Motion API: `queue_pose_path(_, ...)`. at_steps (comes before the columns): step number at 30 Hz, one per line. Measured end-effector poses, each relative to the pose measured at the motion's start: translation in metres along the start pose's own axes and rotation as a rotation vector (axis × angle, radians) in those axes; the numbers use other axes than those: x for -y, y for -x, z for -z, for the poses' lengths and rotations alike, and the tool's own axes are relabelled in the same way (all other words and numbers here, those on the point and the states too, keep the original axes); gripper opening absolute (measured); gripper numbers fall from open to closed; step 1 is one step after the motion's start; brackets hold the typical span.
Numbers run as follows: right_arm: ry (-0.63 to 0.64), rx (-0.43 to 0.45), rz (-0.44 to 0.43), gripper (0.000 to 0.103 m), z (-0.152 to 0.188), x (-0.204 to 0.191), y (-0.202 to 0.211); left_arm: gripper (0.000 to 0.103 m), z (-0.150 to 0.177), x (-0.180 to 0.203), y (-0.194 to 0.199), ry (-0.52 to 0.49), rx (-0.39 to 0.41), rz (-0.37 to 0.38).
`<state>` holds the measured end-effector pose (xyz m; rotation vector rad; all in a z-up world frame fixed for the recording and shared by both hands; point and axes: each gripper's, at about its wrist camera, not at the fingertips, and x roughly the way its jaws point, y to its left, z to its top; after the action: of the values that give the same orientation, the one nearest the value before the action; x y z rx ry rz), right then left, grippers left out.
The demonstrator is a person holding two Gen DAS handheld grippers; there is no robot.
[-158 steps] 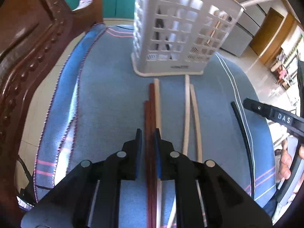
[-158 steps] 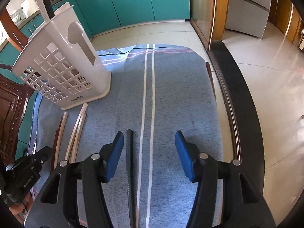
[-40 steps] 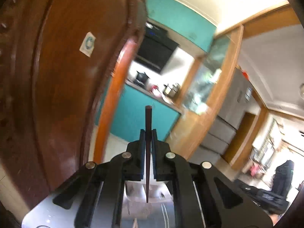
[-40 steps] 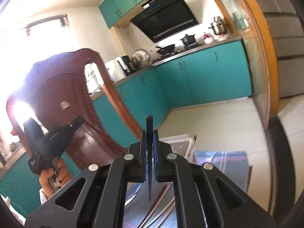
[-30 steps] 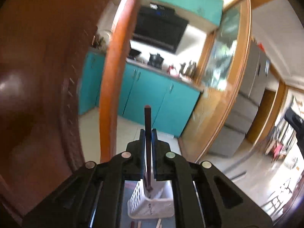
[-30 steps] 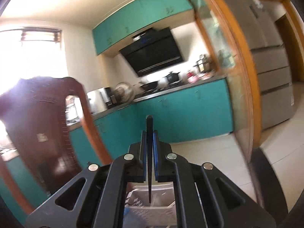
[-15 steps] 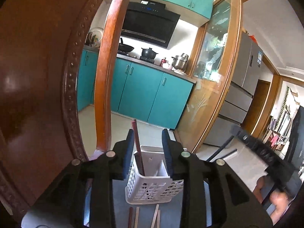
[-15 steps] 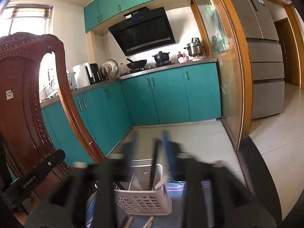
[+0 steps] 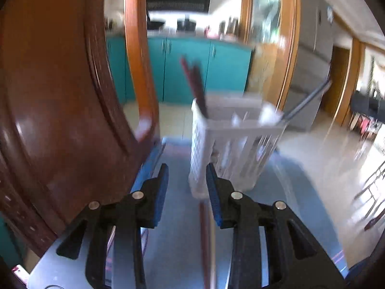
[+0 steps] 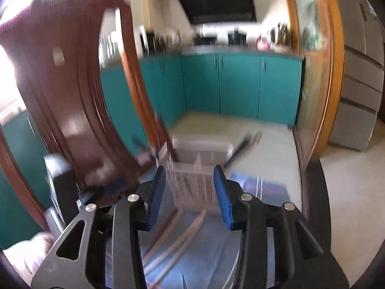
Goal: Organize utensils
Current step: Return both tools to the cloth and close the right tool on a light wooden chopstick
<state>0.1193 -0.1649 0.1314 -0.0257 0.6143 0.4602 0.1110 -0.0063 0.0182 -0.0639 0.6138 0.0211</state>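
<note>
Step in hand: both tools look to be heading back down to the bench for more chopsticks, judging by the holder already loaded and sticks left lying.
Left tool: released, jaws parted and empty; a dark reddish chopstick on the cloth runs up between them, untouched.
Right tool: released, nothing between the blue pads; its jaws have just been closing a little from a wider gape.
Holder: the white lattice utensil holder stands upright on the blue cloth, just ahead of both tools.
Holder contents: two reddish-brown chopsticks lean out at its left corner; a dark chopstick slants out to the right. The blur hides how the inner compartments are divided.
Still on the bench: several pale wooden chopsticks lie loose in front of the holder.
Doing it well: line the jaws along one stick, straddle it near its end, and clench fully before lifting.
Caution: the carved wooden chair crowds the left side.
</note>
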Motion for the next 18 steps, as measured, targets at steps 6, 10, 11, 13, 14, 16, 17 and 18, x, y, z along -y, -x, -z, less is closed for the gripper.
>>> queue_pose_path(6,-0.005,-0.363,0.066,0.029,0.077,0.001,-0.124,0.033,0.018,0.000,-0.012,-0.028,-0.071,-0.051)
queue_pose_path(10,-0.066,-0.450,0.086,0.029,0.102,0.013,-0.153,0.033,0.018,0.003,-0.008,-0.050,-0.054,-0.054)
queue_pose_path(11,-0.072,-0.456,0.085,0.029,0.103,0.013,-0.156,0.033,0.018,0.004,-0.008,-0.053,-0.055,-0.051)
queue_pose_path(13,-0.072,-0.468,0.080,0.029,0.106,0.012,-0.161,0.033,0.015,0.007,-0.010,-0.061,-0.059,-0.051)
queue_pose_path(14,-0.068,-0.475,0.083,0.029,0.107,0.011,-0.164,0.033,0.016,0.007,-0.009,-0.064,-0.058,-0.052)
queue_pose_path(16,-0.060,-0.489,0.087,0.029,0.112,0.005,-0.168,0.033,0.012,0.010,-0.008,-0.072,-0.058,-0.055)
queue_pose_path(17,-0.054,-0.483,0.091,0.029,0.114,0.003,-0.170,0.033,0.012,0.010,-0.010,-0.073,-0.058,-0.056)
queue_pose_path(18,-0.047,-0.480,0.095,0.029,0.115,0.002,-0.169,0.034,0.012,0.010,-0.010,-0.075,-0.059,-0.059)
